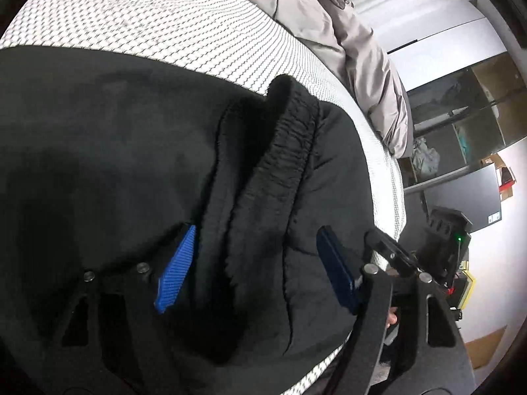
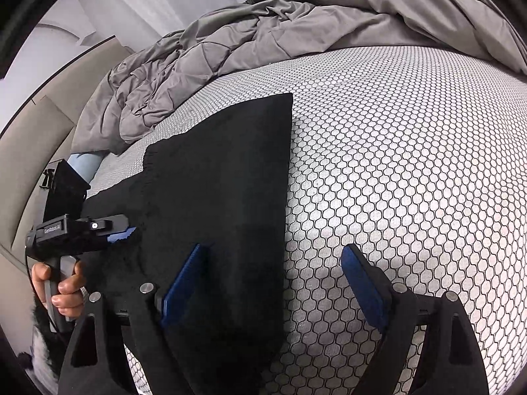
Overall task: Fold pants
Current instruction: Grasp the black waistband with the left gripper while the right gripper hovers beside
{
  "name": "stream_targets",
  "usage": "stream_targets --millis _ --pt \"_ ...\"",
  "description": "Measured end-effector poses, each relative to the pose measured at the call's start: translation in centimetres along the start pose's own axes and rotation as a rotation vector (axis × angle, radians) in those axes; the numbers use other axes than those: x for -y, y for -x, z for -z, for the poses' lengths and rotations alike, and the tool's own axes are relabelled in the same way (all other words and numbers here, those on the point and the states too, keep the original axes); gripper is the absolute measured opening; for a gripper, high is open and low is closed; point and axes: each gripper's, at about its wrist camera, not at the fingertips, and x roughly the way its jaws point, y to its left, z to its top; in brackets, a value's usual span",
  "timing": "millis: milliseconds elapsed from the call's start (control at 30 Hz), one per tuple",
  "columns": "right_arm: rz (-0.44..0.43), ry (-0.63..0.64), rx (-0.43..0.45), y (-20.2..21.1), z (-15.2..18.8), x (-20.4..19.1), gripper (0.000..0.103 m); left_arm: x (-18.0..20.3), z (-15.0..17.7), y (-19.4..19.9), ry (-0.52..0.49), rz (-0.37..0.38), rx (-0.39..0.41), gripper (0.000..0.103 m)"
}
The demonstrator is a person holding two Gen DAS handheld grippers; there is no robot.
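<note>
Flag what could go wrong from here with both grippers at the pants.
1. Left gripper straddles the bunched waistband with jaws apart; closing could catch several layers or only one.
2. Right gripper straddles the pants' edge; one finger over bare mattress may pinch the cover instead.

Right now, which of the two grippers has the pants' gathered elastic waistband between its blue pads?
The left gripper: it straddles the black pants' ribbed waistband. The right gripper spans only a plain straight edge and bare honeycomb-patterned mattress.
</note>
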Motion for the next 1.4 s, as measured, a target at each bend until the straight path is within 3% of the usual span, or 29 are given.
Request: stream_targets --millis 33,67,133,267,433,533,600,700,800,900,933,1000,1067,1267,1400 --pt "0.0 -0.003 -0.003 -0.2 0.0 -0.1 0.087 0.3 0.0 0.0 0.0 -0.015 0.015 0.064" --pt "0.004 -0.01 -0.003 -0.1 0.0 0.1 0.087 0.7 0.2 0.2 -0.005 -0.052 0.039 0.046" --pt "0.009 -0.015 0.0 0.1 0.1 0.2 0.087 1.4 0.5 0.3 -0.033 -0.088 0.073 0.021" --pt "0.013 -0.007 0.011 -0.2 -0.2 -0.4 0.087 2.3 1.3 1.7 -0.05 -0.037 0.145 0.01" --pt "0.012 0.008 0.011 -0.9 -0.7 -1.6 0.087 3.8 1.9 4.2 -0.087 -0.014 0.226 0.005" --pt "0.0 0.024 0.012 -1.1 -1.1 -2.6 0.087 4.1 1.7 8.3 -0.117 0.039 0.3 0.005" --pt "-0.015 0.035 0.016 -1.3 -1.4 -3.4 0.087 3.8 1.8 12.2 -0.139 0.034 0.364 0.005" --pt "-0.033 0.085 0.007 -2.1 -1.7 -5.3 0.087 1.5 2.9 15.6 -0.115 -0.059 0.396 0.005" --pt "-0.024 0.136 -0.041 -3.7 -1.5 -6.9 0.087 -2.8 4.1 15.6 -0.031 -0.232 0.356 0.005" --pt "0.008 0.181 -0.072 -4.6 -1.1 -7.5 0.087 -5.9 4.5 15.3 0.013 -0.299 0.275 0.006" --pt "0.017 0.189 -0.078 -4.6 -0.9 -7.4 0.087 -6.5 4.7 15.7 0.023 -0.307 0.274 0.012" --pt "0.003 0.182 -0.084 -4.3 -0.6 -6.8 0.087 -7.5 5.4 17.3 0.035 -0.294 0.318 0.026" --pt "-0.07 0.141 -0.1 -3.7 -0.3 -5.7 0.087 -7.5 5.4 18.5 0.042 -0.255 0.36 0.049" --pt "-0.248 -0.022 -0.113 -4.0 -0.6 -3.2 0.087 -6.0 3.4 16.7 0.027 -0.195 0.333 0.053" --pt "-0.237 -0.055 -0.106 -4.9 -1.8 -3.6 0.087 -5.1 -0.6 12.2 0.003 -0.203 0.247 0.054"
